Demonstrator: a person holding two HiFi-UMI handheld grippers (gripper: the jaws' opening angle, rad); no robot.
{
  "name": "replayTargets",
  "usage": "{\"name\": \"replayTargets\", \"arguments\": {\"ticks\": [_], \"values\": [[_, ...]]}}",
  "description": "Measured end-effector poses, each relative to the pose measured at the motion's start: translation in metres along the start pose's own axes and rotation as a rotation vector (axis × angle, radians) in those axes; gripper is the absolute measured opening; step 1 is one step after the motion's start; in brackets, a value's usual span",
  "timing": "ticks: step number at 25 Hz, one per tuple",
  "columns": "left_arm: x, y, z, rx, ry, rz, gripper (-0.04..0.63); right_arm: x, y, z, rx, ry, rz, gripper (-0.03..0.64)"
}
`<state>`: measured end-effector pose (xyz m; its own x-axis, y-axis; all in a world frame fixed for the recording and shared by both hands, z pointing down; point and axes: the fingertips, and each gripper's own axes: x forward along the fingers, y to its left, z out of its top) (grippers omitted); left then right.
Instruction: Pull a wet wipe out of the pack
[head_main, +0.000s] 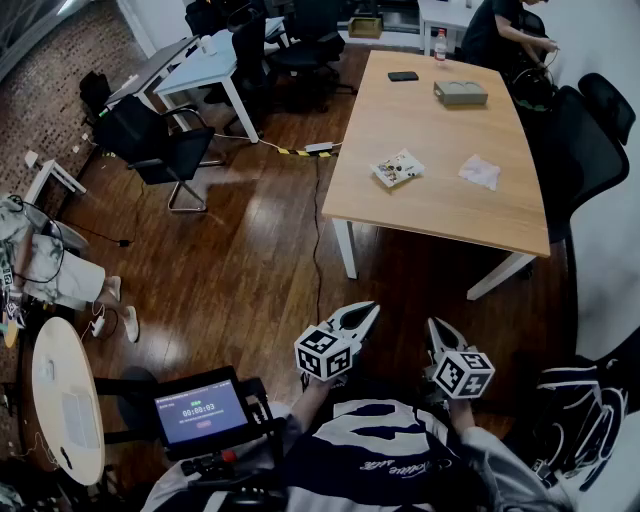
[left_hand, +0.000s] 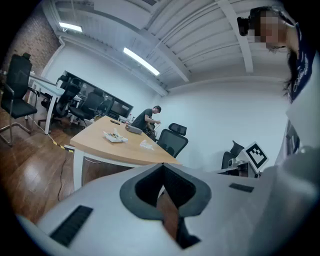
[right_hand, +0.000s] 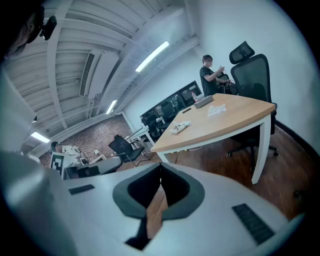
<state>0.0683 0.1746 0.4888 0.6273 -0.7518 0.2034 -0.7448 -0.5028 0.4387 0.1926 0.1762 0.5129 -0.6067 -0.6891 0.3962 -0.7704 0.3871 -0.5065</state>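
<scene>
The wet wipe pack lies on the wooden table across the room, with a crumpled white wipe to its right. I hold both grippers near my chest, well short of the table. My left gripper and right gripper are shut with nothing between the jaws. In the left gripper view, the left gripper points toward the table, where the pack is small and distant. Past the right gripper, the right gripper view shows the pack and the wipe.
A grey box, a dark phone and a bottle stand at the table's far end. A person sits there. Black office chairs and a cable are on the wooden floor. A timer screen sits at my left.
</scene>
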Motion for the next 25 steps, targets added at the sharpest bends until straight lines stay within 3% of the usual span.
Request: {"name": "replayTargets", "arguments": {"ticks": [14, 21, 25], "values": [[0.011, 0.041, 0.013, -0.009, 0.04, 0.077, 0.002, 0.052, -0.003, 0.006, 0.035, 0.064, 0.063, -0.011], [0.042, 0.093, 0.031, -0.02, 0.086, 0.029, 0.002, 0.093, -0.029, 0.028, 0.078, 0.035, -0.054, -0.011], [0.068, 0.137, 0.068, 0.009, 0.094, -0.019, 0.002, 0.133, -0.038, 0.061, 0.113, -0.016, -0.114, -0.011]]}}
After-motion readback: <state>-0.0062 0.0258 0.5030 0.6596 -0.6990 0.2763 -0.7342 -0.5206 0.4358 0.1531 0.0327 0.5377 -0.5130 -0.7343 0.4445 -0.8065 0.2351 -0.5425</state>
